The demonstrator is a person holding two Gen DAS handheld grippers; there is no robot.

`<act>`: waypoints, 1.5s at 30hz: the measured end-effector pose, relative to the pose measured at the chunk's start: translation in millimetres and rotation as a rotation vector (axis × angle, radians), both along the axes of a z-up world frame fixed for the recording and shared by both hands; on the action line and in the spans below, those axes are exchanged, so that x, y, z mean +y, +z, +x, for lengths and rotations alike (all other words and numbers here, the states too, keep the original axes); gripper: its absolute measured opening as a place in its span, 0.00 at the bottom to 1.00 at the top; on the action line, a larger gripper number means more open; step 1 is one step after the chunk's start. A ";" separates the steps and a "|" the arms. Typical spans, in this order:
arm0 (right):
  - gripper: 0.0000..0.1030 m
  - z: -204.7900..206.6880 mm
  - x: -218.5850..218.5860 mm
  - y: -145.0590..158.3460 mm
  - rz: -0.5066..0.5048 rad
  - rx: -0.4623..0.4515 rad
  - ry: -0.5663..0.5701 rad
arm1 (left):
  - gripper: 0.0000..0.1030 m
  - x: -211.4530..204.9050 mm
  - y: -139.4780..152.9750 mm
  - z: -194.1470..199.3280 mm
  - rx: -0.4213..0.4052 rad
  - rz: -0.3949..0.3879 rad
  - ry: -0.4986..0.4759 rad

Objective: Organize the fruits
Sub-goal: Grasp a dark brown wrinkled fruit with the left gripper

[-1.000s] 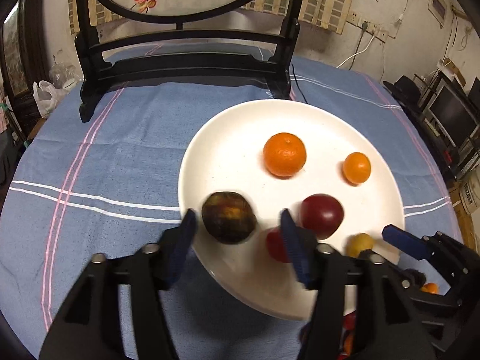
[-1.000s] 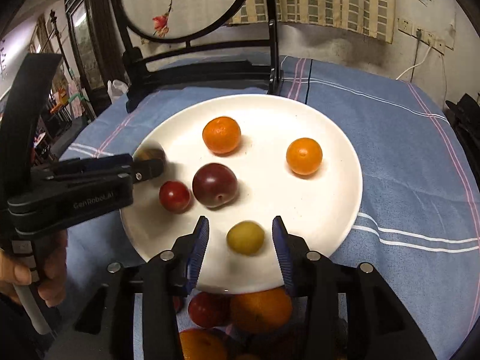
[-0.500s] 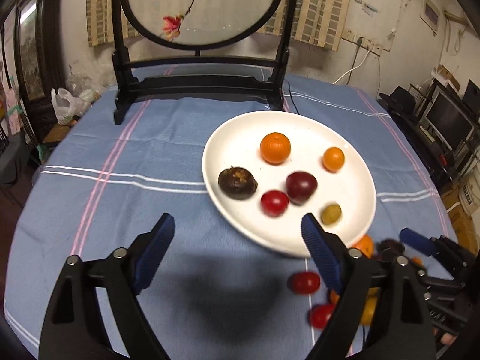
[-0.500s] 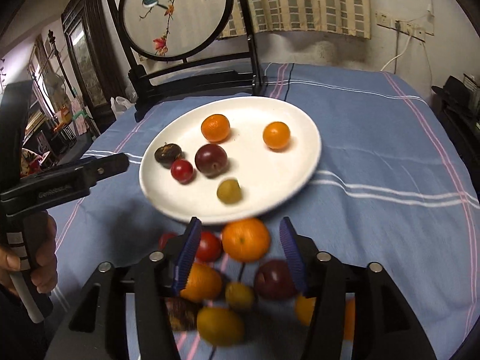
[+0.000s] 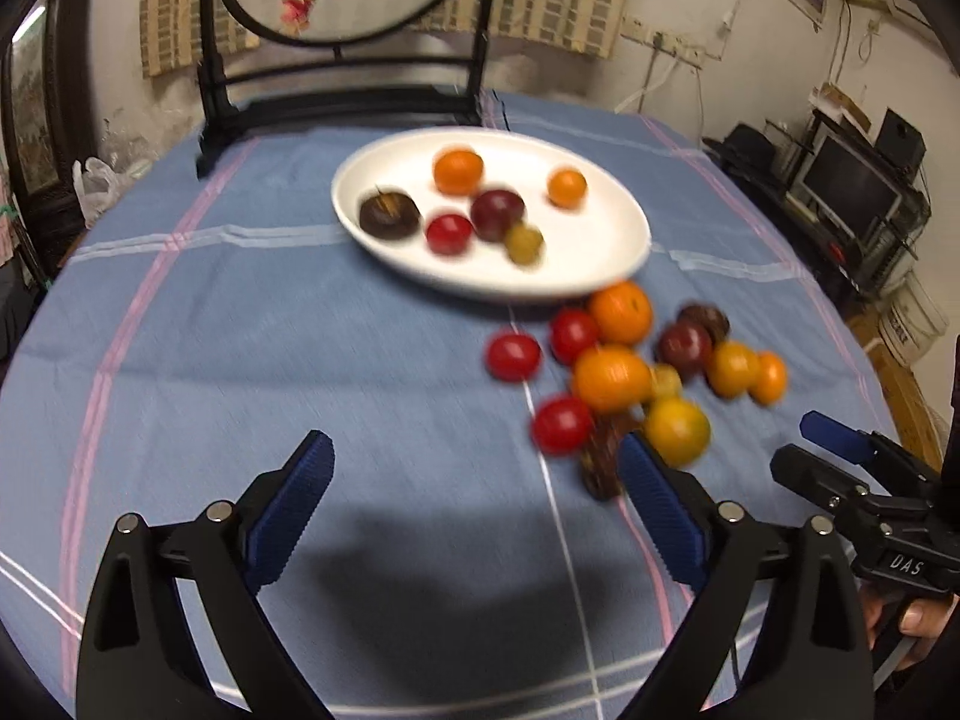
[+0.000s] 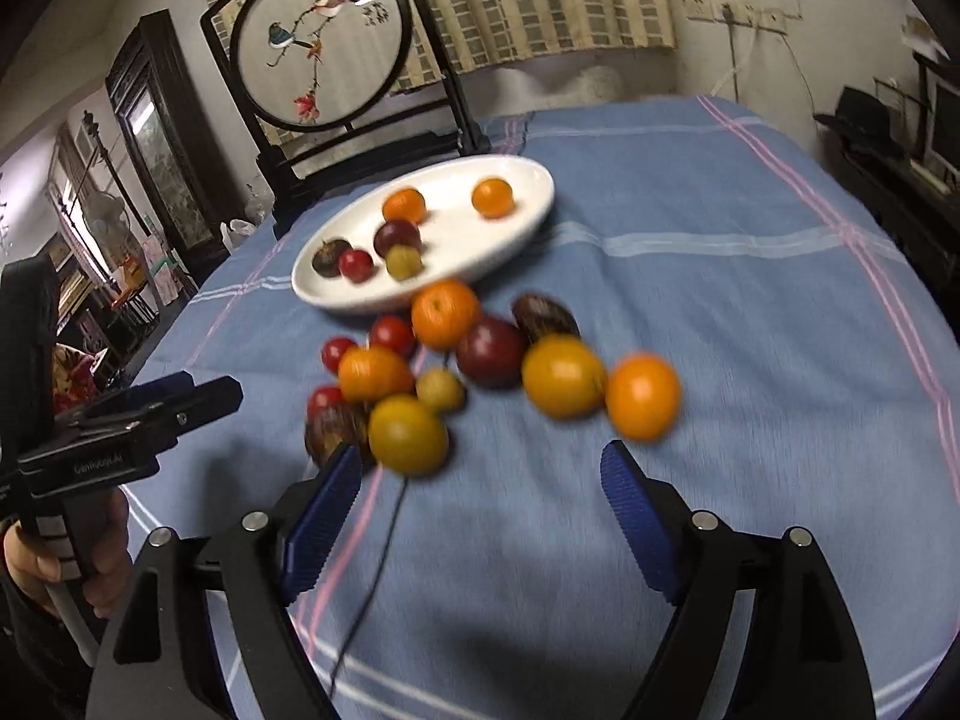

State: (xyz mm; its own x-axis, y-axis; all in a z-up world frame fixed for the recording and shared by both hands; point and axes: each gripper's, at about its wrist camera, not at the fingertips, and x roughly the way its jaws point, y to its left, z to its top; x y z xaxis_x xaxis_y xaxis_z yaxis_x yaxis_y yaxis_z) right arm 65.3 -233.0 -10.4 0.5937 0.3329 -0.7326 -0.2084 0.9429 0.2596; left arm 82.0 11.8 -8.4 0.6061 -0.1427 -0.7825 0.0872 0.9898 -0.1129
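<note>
Blue tablecloth (image 5: 300,348) under left gripper (image 5: 474,492) and right gripper (image 6: 480,480), jaws opening, empty.

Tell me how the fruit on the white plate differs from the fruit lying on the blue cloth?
The fruit on the plate is six pieces, mostly spread apart; the fruit on the cloth is about twice as many, heaped in a tight cluster. The plate's group sits farther from both pairs of jaws; the cloth's cluster lies just ahead of them. Both mix orange, red, dark purple and yellow-green fruit.

Dim indoor light, motion blur on fruit (image 5: 618,372), fisheye bending edges, soft shadow on cloth (image 5: 456,600).
</note>
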 end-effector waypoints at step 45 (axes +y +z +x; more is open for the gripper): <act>0.81 -1.8 -25.3 -13.7 -0.055 0.028 -0.033 | 0.21 -49.0 -17.5 -6.4 0.042 0.067 -0.123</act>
